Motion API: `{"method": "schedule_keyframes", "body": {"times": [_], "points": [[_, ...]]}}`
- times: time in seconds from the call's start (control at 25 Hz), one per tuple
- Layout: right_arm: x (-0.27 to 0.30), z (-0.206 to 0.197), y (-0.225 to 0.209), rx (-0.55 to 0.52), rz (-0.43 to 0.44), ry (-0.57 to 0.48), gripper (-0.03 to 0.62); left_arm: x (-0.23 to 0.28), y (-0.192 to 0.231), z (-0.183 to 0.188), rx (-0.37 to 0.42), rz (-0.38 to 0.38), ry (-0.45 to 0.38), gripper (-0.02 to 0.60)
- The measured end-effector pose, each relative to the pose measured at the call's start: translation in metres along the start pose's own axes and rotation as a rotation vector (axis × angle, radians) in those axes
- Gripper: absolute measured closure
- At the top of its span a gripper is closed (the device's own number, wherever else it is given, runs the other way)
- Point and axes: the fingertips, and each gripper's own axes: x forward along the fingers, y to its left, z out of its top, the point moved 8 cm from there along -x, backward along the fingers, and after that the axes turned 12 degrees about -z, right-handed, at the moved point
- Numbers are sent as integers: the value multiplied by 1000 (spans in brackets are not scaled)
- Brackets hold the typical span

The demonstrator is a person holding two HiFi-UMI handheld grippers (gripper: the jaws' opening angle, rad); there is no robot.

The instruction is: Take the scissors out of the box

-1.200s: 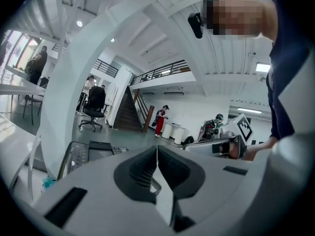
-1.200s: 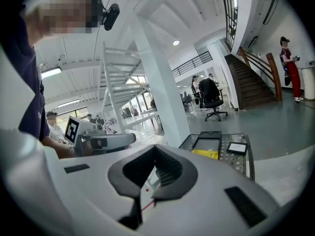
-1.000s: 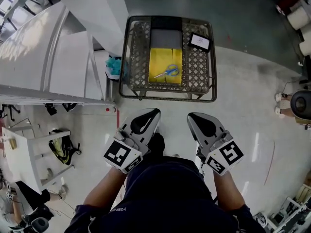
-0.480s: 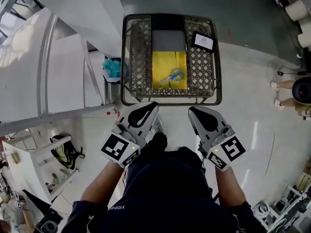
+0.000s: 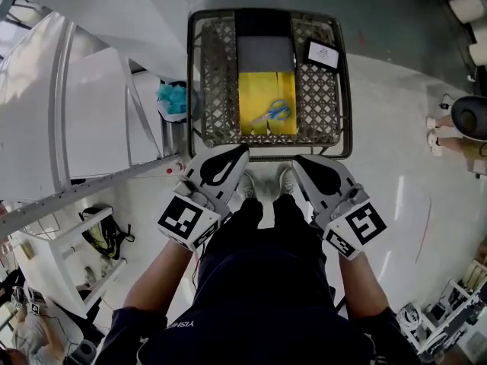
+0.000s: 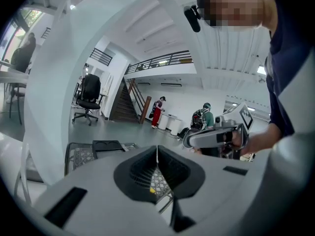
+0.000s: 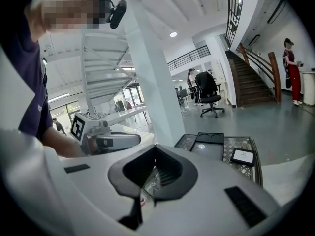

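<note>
We stand closer now, so the left gripper (image 5: pixel 240 152) and right gripper (image 5: pixel 298 161), jaws together and empty, reach the near rim of the basket (image 5: pixel 213 90), with the scissors (image 5: pixel 275 113) in the box (image 5: pixel 262 90) just beyond.

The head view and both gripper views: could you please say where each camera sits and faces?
Head view: on the head, steeply down onto the basket holding scissors; left gripper, right gripper, legs show.
Left gripper view: along its shut fingers toward the basket; right gripper shows.
Right gripper view: likewise; left gripper shows.
Shared: the basket.
</note>
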Motion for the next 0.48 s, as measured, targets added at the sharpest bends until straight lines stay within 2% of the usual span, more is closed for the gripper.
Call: {"method": "schedule_keyframes", "body": {"times": [0.2,0.32,0.48], "points": [[14,-1,-14,-2,24,10,577,18,11,-8,-1,14,37,552],[24,-4,-27,2,48,17,577,31,19,-20,-12,26,94,552],[38,-9,-45,4,89,33,577,53,32,-32,-7,46,100,552]]}}
